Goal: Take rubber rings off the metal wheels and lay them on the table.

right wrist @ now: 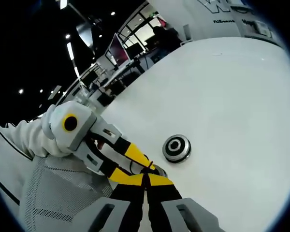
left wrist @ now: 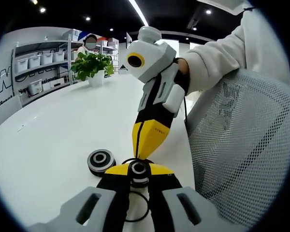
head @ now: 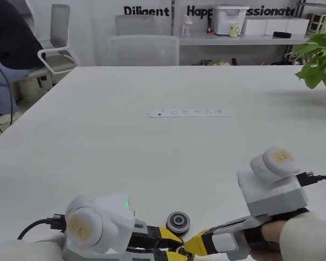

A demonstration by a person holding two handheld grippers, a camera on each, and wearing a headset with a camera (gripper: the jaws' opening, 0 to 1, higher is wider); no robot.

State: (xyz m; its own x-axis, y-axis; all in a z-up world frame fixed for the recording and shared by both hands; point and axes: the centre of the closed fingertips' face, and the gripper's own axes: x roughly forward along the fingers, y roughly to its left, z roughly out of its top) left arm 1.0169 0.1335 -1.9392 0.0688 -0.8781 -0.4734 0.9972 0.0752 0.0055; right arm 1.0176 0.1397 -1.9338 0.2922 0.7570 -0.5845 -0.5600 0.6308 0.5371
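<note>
The head view's bottom edge cuts off the jaw tips. There are two wheels. The left gripper (left wrist: 139, 169) clamps the held wheel (left wrist: 139, 174) at bottom centre, with the free wheel (left wrist: 101, 161) left of it. The right gripper (right wrist: 146, 176) pinches the thin, half-hidden ring (right wrist: 150, 166).

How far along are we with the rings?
Done: one rubber ring seems to lie on the table beneath the left tool. In hand: the left tool grips a metal wheel while the right tool, shut, appears to pinch its ring. Left: the second wheel on the table looks untouched.
</note>
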